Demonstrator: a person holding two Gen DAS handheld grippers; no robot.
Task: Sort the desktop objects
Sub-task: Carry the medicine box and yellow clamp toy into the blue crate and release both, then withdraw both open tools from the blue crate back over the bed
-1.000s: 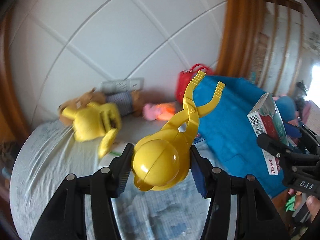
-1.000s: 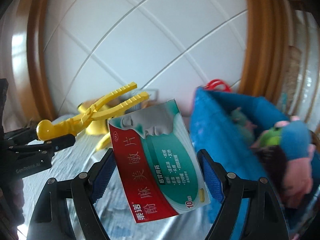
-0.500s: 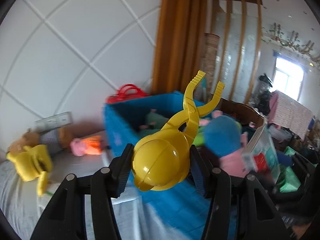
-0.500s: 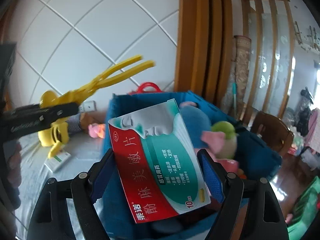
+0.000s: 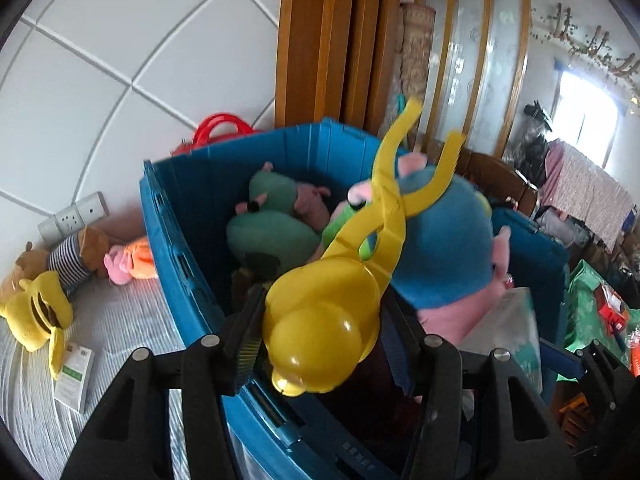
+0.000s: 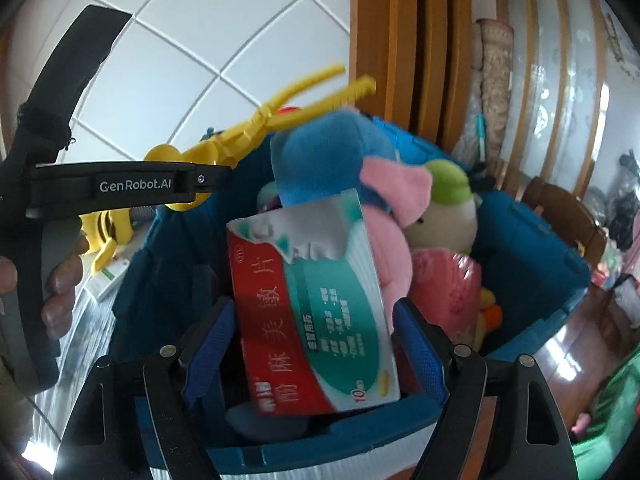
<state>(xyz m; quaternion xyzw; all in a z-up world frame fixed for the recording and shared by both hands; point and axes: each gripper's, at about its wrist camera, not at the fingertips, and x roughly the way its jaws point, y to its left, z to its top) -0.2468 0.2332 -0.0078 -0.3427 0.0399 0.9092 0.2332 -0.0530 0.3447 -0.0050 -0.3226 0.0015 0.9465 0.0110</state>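
Blue bin (image 5: 176, 240), packed with plush toys, sits below both grippers: left gripper (image 5: 320, 334) clamps a yellow scoop (image 5: 320, 332), right gripper (image 6: 310, 344) clamps a medicine box (image 6: 316, 320) inside its rim.

Yellow snowball tongs (image 5: 324, 320): glossy smooth plastic. Medicine box (image 6: 316, 312): printed card, slight sheen. Blue bin (image 5: 176, 240): ribbed matt plastic. Plush toys (image 5: 444, 240), centre frame: soft fuzzy cloth. Door frame (image 5: 320, 40), top: varnished wood.

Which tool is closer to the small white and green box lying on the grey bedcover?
Left. The left tool, gripping the yellow plastic snowball clamp, is beside the box; the right tool, holding the red-and-green medicine carton, is farther over the blue plastic bin.
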